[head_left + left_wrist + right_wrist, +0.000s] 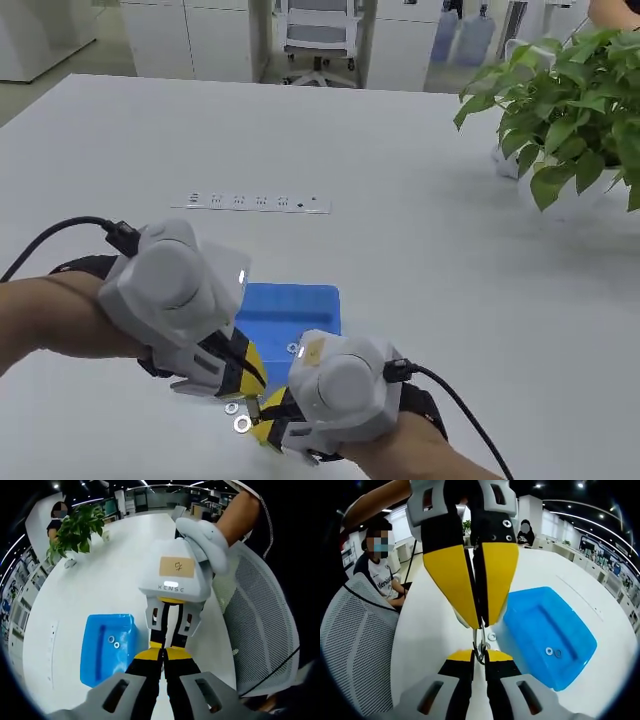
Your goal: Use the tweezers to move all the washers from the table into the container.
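Blue container (290,305) part-hidden, left claw (481,622) and right claw (480,656) pinching tweezers (479,642) (barely visible) — washers (241,425) beside

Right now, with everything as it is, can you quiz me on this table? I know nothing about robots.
1. How many washers lie in the blue container?
2. True or false: a loose washer lies on the table beside the container.
3. The left gripper and right gripper both grip: A tweezers, B a spoon, C a cable?
Key: 1 two; 2 true; 3 A.
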Action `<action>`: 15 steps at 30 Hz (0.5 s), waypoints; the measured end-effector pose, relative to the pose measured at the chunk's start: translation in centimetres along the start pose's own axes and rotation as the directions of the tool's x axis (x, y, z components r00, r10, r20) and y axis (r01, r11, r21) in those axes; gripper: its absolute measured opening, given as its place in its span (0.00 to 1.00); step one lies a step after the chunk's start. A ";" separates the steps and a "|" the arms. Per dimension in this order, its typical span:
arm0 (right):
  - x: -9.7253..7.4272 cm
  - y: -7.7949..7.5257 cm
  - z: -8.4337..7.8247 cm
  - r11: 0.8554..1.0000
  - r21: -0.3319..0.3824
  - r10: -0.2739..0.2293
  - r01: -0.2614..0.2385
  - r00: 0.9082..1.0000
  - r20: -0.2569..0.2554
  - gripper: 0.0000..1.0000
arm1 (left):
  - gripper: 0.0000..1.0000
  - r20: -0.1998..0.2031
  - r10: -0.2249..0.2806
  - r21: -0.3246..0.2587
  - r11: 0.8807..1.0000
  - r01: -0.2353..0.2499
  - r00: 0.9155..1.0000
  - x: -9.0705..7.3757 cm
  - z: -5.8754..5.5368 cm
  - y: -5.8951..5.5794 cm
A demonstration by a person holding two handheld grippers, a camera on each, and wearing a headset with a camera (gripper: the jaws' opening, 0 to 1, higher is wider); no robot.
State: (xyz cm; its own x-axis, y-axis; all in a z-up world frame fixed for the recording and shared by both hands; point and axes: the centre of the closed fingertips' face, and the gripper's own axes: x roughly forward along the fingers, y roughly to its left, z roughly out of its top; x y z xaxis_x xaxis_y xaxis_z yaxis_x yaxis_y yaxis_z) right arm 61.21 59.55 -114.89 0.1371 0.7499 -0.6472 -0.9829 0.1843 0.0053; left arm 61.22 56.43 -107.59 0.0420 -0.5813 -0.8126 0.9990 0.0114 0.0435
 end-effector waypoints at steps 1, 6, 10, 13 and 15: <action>-0.1 -0.1 0.1 1.000 0.010 -0.003 0.003 1.000 0.004 0.09 | 0.05 0.000 -0.001 0.002 1.000 0.001 1.000 -0.2 0.1 0.0; -0.6 -0.2 0.6 1.000 0.014 -0.012 0.011 1.000 0.014 0.09 | 0.05 0.002 0.001 0.009 1.000 -0.001 1.000 -0.6 0.5 0.2; -1.1 -0.2 1.0 1.000 0.008 -0.011 0.011 1.000 0.022 0.09 | 0.05 0.003 0.001 0.018 1.000 -0.001 1.000 -1.1 1.0 0.1; -1.3 -0.3 1.3 1.000 0.005 -0.015 0.015 1.000 0.027 0.09 | 0.05 0.003 0.004 0.021 1.000 -0.004 1.000 -1.4 1.2 0.2; -1.5 -0.3 1.5 1.000 0.004 -0.018 0.017 0.999 0.028 0.09 | 0.05 0.003 0.006 0.026 1.000 -0.006 1.000 -1.5 1.5 0.2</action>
State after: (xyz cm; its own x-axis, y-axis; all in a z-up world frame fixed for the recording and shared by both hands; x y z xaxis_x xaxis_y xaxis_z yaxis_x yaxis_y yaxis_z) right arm 61.53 59.33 -112.74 0.1578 0.7642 -0.6254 -0.9798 0.1999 -0.0029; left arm 61.35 56.14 -105.48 0.0480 -0.5839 -0.8104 0.9979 -0.0064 0.0637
